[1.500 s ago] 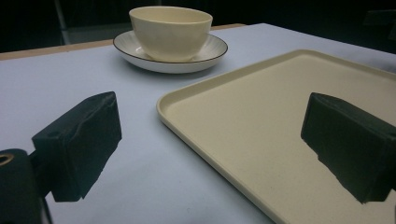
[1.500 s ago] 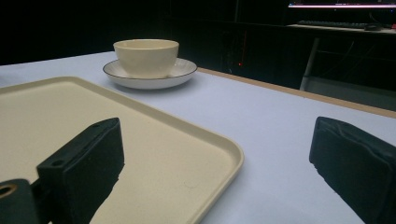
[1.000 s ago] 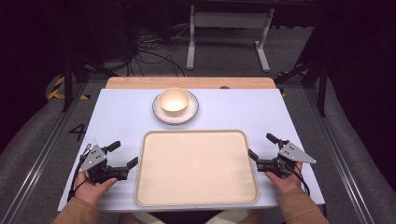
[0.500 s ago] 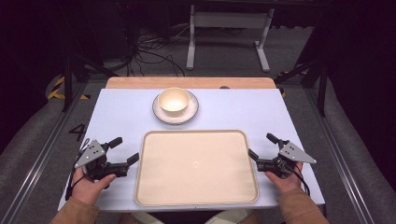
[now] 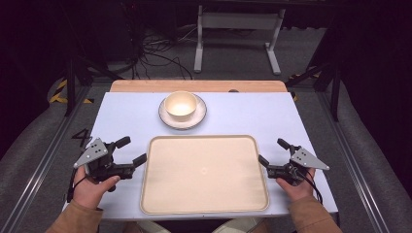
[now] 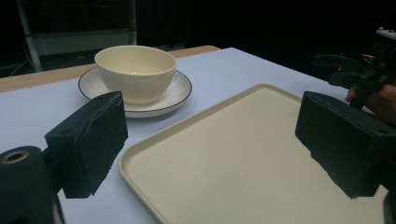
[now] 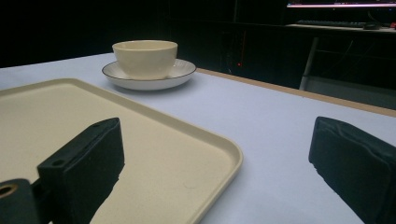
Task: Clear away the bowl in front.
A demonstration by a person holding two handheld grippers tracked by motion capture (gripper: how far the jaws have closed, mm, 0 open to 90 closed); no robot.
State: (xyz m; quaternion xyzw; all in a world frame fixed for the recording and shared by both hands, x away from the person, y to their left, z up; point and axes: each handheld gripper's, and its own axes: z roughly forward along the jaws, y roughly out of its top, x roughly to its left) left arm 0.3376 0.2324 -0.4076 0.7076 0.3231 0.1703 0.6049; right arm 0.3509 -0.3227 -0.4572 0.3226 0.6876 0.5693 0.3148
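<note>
I have the left hand-held gripper (image 5: 131,151) and the right hand-held gripper (image 5: 272,152) gaping wide and empty, one off each side edge of the cream tray (image 5: 204,174) lying between them. Ahead of both, beyond the tray's far rim, the bowl (image 5: 180,104) sits on its saucer (image 5: 182,116). My worry: clamping the thin rim unevenly could tilt or skid the tray on the smooth worktop (image 5: 126,116). I can read no brand or writing on these things.

tray (image 6: 261,154): near edge cut off | bowl (image 7: 145,58): inside hidden
</note>
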